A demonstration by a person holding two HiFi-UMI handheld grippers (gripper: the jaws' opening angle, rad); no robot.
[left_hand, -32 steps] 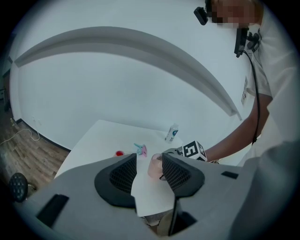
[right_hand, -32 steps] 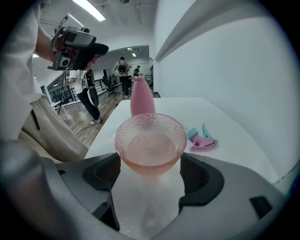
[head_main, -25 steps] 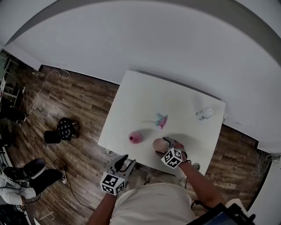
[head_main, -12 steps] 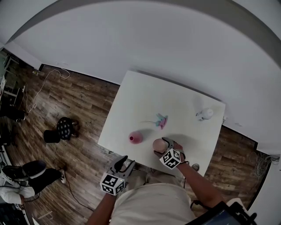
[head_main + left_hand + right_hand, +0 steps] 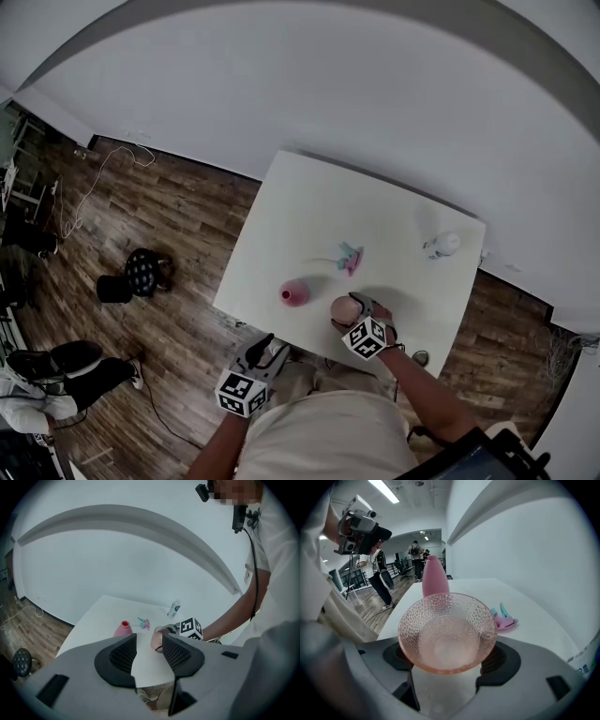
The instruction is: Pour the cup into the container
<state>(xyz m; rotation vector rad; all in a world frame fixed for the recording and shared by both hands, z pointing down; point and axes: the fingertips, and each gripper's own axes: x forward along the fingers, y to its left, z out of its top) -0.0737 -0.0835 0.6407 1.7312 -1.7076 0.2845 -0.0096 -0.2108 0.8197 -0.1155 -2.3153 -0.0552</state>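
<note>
Far left, on the wood floor (image 5: 178, 234), a black stool (image 5: 141, 272) stands near a thin loose cable (image 5: 89, 187), well apart from the white table (image 5: 309, 216).

The left gripper (image 5: 258, 352) is held off the near edge of the table, over the floor rather than the tabletop. In the left gripper view its jaws stand apart with nothing between them; only the table edge shows through the gap of the left gripper (image 5: 149, 653).

Next, on the table near its front edge, a pink bottle (image 5: 293, 293) stands upright. It has a narrow neck, and its small mouth shows red in the left gripper view (image 5: 123, 629). It stands free, with no gripper touching it.

Just to the right of it is the cup (image 5: 343, 308), a pink glass one with a dimpled wall. The right gripper (image 5: 352, 307) has it clenched, one jaw pad on each side of the bowl. In the right gripper view the cup (image 5: 447, 632) fills the space between the jaws of the right gripper (image 5: 447, 657), its open mouth turned toward the camera, and the pink bottle (image 5: 435, 577) rises right behind it. Cup and bottle are near each other but not touching. I cannot tell whether the cup rests on the table or is held just above it, nor what is in it.

Further back and a little right, a small pink and teal thing (image 5: 350, 257) lies flat on the tabletop. Near the far right corner a small white bottle (image 5: 442, 244) stands by itself, well apart from everything else.
</note>
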